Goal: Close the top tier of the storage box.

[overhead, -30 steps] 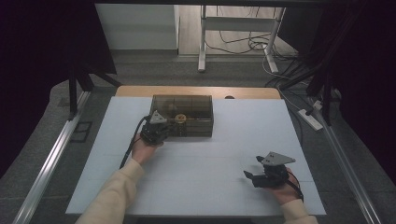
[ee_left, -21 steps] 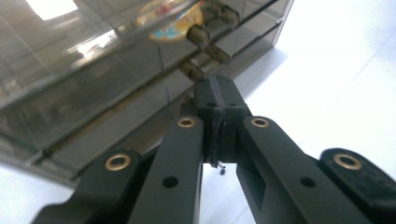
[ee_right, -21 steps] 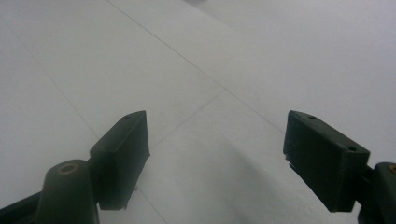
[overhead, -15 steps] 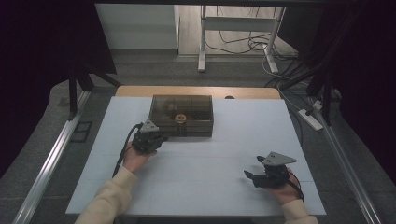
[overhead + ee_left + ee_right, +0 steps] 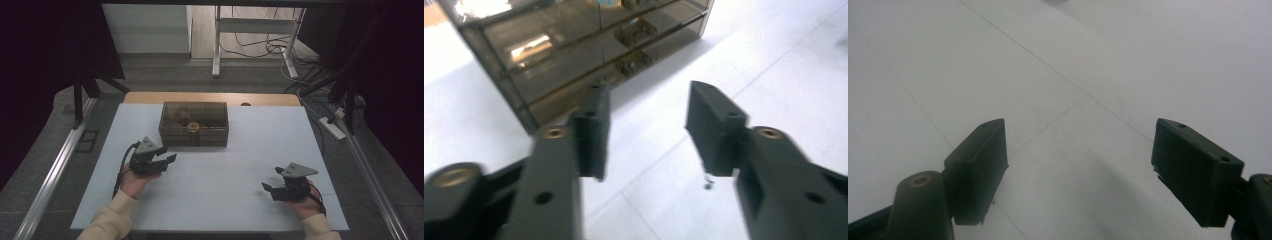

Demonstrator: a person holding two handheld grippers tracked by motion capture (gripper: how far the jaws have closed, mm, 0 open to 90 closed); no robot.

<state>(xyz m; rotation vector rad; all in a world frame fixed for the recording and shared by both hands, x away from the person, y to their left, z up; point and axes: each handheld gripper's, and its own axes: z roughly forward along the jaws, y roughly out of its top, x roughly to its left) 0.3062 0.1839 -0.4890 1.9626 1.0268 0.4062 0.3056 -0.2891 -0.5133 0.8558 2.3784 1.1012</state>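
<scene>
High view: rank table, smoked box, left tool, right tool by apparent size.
1. table
2. smoked box
3. left tool and right tool: look about alike, so no ranking between them.

The left gripper (image 5: pixel 165 155) is held by the person's left hand (image 5: pixel 132 180), forearm in a cream sleeve, its fingers (image 5: pixel 591 130) parted with nothing between them. The right gripper (image 5: pixel 272 181) sits in the right hand (image 5: pixel 305 202) low at the near right, fingers (image 5: pixel 978 170) spread wide and empty.
</scene>
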